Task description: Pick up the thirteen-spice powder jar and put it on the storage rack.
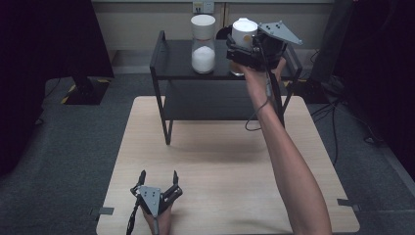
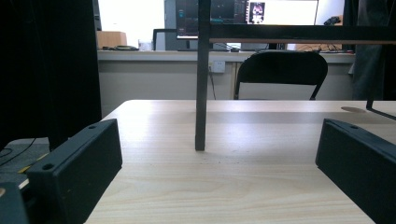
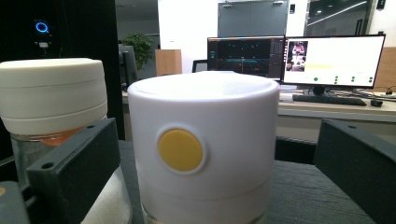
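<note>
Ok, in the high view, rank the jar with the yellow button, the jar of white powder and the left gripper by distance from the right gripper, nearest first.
1. Jar with the yellow button: between the open right gripper jaws, on the shelf.
2. Jar of white powder: to its left on the shelf.
3. Left gripper: at the table's near edge.

A jar [image 1: 243, 39] with a big white lid stands up straight on the top of the black shelf [image 1: 177, 58], near its right end. The lid is round and smooth, and it has a yellow dot [image 3: 180, 150] on its side. Under the lid the jar is clear glass; what is inside cannot be seen. The right tool [image 1: 252, 49] sits around the jar, with one black jaw on each side of the lid, spread wide and not pressing on it. A second jar [image 1: 203, 44] stands just to its left on the same shelf, upright too, with a white lid and white powder inside.
</note>
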`<state>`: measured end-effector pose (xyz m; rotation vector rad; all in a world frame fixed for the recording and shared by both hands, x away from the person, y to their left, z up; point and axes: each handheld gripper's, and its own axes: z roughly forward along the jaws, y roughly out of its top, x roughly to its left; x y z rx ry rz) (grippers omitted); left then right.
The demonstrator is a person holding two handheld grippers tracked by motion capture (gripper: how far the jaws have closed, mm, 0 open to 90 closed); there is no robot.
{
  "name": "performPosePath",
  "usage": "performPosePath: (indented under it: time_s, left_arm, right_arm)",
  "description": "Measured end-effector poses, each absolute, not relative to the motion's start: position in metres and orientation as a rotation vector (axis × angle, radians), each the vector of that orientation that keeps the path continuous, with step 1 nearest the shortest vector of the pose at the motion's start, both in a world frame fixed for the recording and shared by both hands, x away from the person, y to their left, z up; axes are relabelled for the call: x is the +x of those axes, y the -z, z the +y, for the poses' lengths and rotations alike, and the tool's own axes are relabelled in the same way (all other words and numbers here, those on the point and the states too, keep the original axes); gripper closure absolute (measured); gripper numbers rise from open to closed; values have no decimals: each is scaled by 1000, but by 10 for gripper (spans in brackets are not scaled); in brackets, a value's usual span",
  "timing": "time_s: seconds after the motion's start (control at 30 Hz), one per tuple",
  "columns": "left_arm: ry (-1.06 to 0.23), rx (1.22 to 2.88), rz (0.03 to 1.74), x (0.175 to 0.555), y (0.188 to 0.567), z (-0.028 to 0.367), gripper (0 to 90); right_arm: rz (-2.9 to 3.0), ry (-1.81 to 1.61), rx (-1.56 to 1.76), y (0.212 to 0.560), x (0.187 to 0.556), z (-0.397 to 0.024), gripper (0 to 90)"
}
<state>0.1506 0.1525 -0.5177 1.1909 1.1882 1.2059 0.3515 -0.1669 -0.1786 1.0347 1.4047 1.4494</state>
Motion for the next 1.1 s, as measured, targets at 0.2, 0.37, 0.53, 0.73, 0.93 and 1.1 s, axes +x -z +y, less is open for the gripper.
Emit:
performPosePath:
  time_s: [0.2, 0.37, 0.53, 0.73, 0.93, 1.1]
  left_arm:
    - [-1206, 1191, 1187, 151, 518, 153, 0]
    - [-1205, 1194, 1187, 151, 518, 152, 0]
    - [-1206, 1193, 1187, 150, 518, 153, 0]
    - [-1206, 1192, 1188, 150, 518, 152, 0]
    - [-1207, 1194, 1189, 150, 517, 152, 0]
    - [-1208, 1192, 1189, 150, 518, 152, 0]
  right_arm:
    - [1396, -1451, 1025, 180, 341, -170, 0]
    - [1388, -1461, 1019, 184, 328, -175, 0]
    - [1389, -1462, 1016, 190, 313, -180, 0]
    - [1384, -1483, 1004, 205, 292, -192, 0]
    - [1383, -1489, 1002, 220, 273, -204, 0]
    - [1382, -1498, 1008, 243, 254, -215, 0]
